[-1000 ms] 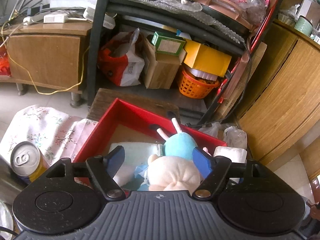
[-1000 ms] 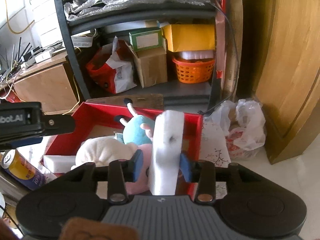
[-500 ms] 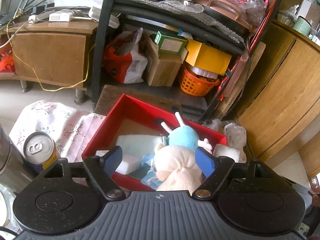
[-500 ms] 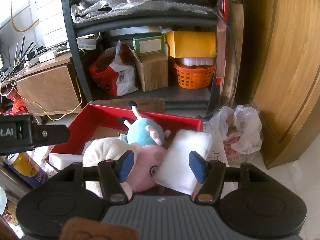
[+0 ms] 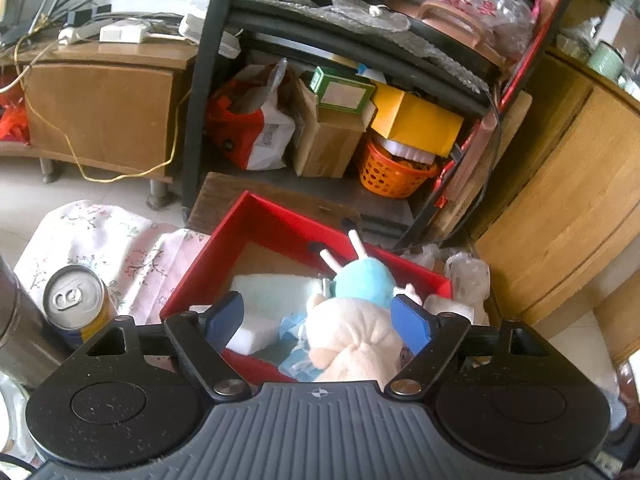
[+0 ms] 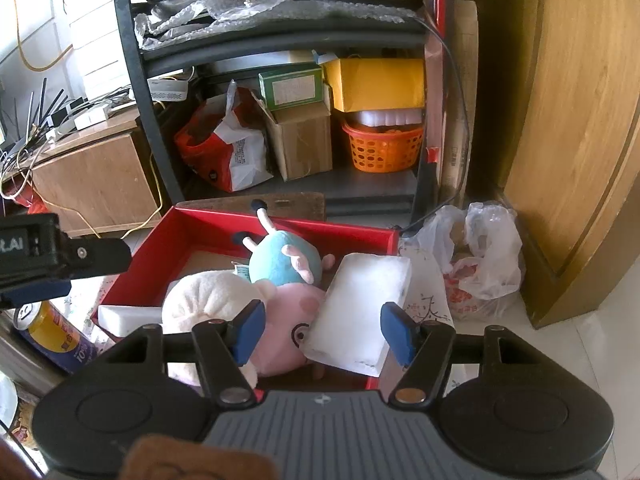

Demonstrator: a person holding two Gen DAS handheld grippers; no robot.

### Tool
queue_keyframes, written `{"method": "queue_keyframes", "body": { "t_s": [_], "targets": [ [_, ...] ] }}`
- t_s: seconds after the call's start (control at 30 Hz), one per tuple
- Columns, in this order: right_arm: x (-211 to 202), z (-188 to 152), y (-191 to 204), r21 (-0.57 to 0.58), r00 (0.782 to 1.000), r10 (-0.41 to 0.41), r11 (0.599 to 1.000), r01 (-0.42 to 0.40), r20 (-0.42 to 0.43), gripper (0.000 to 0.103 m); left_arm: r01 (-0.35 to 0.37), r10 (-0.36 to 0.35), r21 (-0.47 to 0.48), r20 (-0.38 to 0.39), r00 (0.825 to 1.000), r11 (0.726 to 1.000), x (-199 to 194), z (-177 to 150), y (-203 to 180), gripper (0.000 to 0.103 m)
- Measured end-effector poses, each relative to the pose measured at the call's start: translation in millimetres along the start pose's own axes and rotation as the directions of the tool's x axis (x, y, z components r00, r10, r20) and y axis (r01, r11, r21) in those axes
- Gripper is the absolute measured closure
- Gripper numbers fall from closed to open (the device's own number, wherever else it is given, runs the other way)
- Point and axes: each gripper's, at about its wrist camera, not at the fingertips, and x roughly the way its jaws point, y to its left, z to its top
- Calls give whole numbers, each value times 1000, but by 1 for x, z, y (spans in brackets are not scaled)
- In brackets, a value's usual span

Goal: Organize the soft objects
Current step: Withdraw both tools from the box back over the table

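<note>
Right wrist view shows me a red box [image 6: 280,224] on the floor, in front of a black shelf [image 6: 280,36]. In the box I see a pig toy [image 6: 286,264] with a blue dress and a pink head, a cream plush toy [image 6: 208,296] next to it, and a white sponge [image 6: 128,316] at the left side. A bigger white foam block [image 6: 360,304] leans on the right wall of the box, tilted, with its low end down inside. It touches the pig's pink head.

My right gripper [image 6: 322,330] is above that foam block. Its blue fingers [image 6: 396,330] have just been opening. The block sits between them, but the fingers do not press on it; there is a gap on each side. So I hold nothing with that hand.

On the shelf I see an orange basket [image 6: 380,148] with something white in it, a brown box [image 6: 304,140] with a green box [image 6: 290,86] on top, a yellow box [image 6: 376,82], and a red and white bag [image 6: 224,152]. A clear plastic bag [image 6: 480,256] lies on the floor just right of the red box.

From the left wrist view, my left gripper [image 5: 318,320] has its fingers [image 5: 224,316] spread wide. The cream plush toy [image 5: 352,336] is between them, close to the right finger, and I cannot tell if they touch. A drink can [image 5: 76,304] stands left of the red box, on a flowery cloth [image 5: 100,232].
</note>
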Motion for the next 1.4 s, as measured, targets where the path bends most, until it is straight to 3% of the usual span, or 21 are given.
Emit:
{"method": "queue_keyframes", "body": {
  "t_s": [0.23,0.47,0.67,1.07,1.4],
  "targets": [
    [-8,-17,1,-3,999,15,1000,-15,-37,68,-13,15,24,-91,996,1000,-4,-32,6,23],
    [-22,-34,-5,14,998,33,999,-32,-61,68,-2,21,94,-199,980,996,1,-67,7,23],
    [-35,-48,-4,2,995,62,998,-62,-78,68,19,5,87,-271,963,996,0,-85,13,23],
    [-61,-80,2,-28,984,133,990,-138,-122,67,10,34,115,-370,928,993,-22,-136,22,23],
    [-82,-108,13,-61,972,176,980,-187,-152,67,-20,74,133,-414,907,991,-10,-151,24,23]
  ]
}}
